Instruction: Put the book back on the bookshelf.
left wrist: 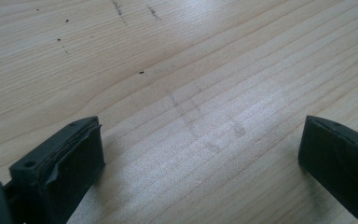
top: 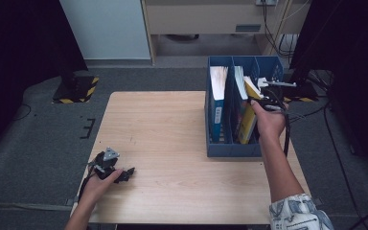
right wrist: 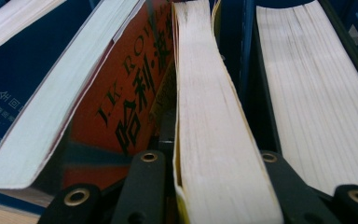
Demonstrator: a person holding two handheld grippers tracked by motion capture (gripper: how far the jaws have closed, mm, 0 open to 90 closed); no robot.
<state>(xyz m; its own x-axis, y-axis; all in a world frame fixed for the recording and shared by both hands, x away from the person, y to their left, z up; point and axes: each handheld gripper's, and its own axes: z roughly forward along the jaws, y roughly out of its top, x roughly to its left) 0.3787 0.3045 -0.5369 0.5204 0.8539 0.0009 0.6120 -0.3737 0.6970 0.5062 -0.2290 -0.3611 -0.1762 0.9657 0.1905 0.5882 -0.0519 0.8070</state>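
A blue file rack (top: 232, 149) stands at the table's right side with several books upright in its slots. My right gripper (top: 262, 99) reaches into the rack from above and is shut on a yellow-covered book (top: 247, 127). In the right gripper view the book's pale page edge (right wrist: 209, 116) runs up between the two black jaws of the right gripper (right wrist: 212, 163). My left gripper (top: 126, 174) lies on the table near its front left corner. The left gripper (left wrist: 200, 149) is open, with bare wood between its jaws.
An orange book (right wrist: 130, 93) leans against the yellow one, with a dark blue book (right wrist: 9, 93) beyond it and another thick book (right wrist: 317, 93) in the neighbouring slot. The light wooden table (top: 163, 124) stretches between the two hands. Cables (top: 326, 115) lie on the floor at right.
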